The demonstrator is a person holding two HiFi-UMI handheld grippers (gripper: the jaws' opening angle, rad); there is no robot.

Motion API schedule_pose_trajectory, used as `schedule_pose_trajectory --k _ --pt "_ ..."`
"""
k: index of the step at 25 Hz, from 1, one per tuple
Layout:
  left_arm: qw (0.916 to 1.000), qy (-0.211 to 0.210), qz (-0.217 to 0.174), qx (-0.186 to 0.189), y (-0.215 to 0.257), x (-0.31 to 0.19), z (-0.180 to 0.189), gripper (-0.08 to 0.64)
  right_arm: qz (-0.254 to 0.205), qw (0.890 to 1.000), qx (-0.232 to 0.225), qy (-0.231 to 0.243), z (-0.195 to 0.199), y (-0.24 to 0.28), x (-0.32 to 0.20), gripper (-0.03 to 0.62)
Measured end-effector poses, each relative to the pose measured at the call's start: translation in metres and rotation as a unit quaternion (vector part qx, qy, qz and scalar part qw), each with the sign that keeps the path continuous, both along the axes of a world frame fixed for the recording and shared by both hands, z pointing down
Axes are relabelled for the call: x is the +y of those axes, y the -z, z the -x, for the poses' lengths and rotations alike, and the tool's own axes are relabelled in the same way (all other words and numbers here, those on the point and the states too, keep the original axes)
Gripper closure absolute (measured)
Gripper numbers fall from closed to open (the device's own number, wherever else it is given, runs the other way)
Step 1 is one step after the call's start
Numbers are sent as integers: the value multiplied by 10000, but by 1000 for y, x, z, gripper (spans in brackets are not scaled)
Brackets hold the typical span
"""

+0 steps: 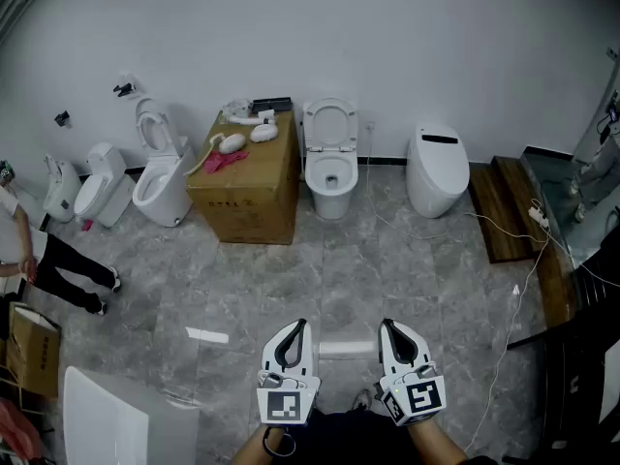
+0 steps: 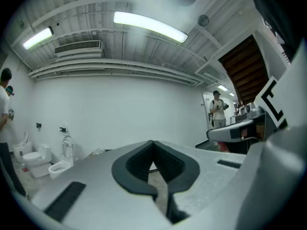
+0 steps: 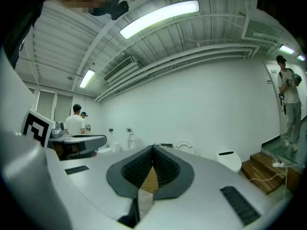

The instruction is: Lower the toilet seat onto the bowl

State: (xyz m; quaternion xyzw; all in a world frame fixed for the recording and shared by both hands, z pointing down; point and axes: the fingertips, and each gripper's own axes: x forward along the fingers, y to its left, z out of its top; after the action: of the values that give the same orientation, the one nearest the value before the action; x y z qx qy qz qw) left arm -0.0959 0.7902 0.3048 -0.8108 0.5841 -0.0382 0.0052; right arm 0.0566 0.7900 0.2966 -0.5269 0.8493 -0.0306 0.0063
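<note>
head view: toilet seat (image 1: 329, 124) up | left gripper (image 1: 298, 327), right gripper (image 1: 387, 325): both pressed together, empty | gripper views only: standing person (image 3: 289, 104)

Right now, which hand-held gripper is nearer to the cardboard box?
Left. The left hand-held gripper is far in front of the cardboard box, slightly to its right; the right hand-held gripper is farther right.

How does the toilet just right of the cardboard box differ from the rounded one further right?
The middle toilet has its seat raised, bowl open; the rounded toilet is closed. The rounded toilet has a dark strip on top; the middle toilet has none. Both are white, against the wall.
</note>
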Motion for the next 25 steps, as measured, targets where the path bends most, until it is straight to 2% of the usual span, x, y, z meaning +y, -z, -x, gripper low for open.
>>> schedule_pose_trajectory --k 8,13,19,25 --pt "10000 -59 3 4 -1 3 -11 554 19 10000 50 20 -3 -4 2 574" --pt "10000 -72 37 17 1 4 -17 554 25 9999 -140 -29 -10 0 3 572" --pt "9999 -99 76 -39 1 3 -31 554 21 9999 -159 5 -22 -1 0 572" --pt "9999 -66 101 -51 0 -1 -48 554 -8 9991 -215 368 -27 2 1 572"
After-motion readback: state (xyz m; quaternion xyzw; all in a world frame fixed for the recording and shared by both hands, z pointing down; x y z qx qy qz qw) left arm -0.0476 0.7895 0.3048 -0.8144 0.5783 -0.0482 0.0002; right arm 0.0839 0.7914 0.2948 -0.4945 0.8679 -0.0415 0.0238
